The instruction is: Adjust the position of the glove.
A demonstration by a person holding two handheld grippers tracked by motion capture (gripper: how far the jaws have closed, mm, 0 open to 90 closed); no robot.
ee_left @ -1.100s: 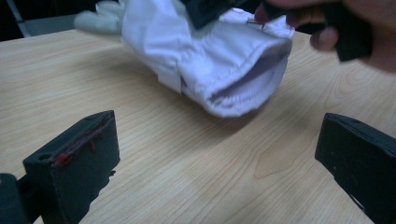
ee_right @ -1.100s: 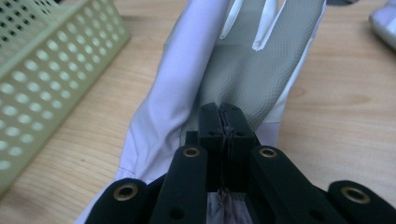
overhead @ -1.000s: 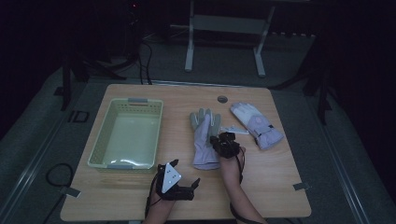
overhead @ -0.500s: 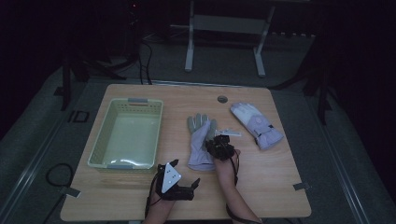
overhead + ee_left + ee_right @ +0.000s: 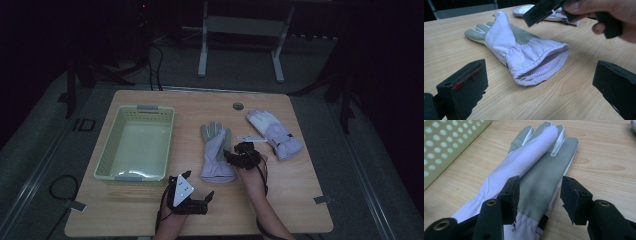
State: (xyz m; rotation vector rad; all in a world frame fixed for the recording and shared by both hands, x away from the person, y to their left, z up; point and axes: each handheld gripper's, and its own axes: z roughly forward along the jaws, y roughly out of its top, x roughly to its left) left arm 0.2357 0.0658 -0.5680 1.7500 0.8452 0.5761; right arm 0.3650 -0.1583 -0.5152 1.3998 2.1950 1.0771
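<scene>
A lilac glove with a grey palm [image 5: 216, 152] [image 5: 524, 52] [image 5: 541, 167] lies flat mid-table, fingers away from me and cuff toward me. My right gripper [image 5: 231, 156] [image 5: 540, 186] hovers at its right edge. Its jaws have just been opening and stand apart over the grey palm, with neither pad pressing on it. It also juts in at the top of the left gripper view [image 5: 541, 10]. My left gripper [image 5: 199, 184] [image 5: 539, 72] rests near the front edge, open and facing the cuff. A second lilac glove [image 5: 275, 132] [image 5: 524, 8] lies at the back right.
A pale green perforated basket [image 5: 102, 162] [image 5: 439, 147] stands on the left half of the table. A small white tag [image 5: 251, 138] lies between the two gloves. A round grommet [image 5: 238, 106] sits near the table's far edge.
The right gripper's jaws have come apart over the near glove, which has slid slightly toward me. The left gripper has kept still.
</scene>
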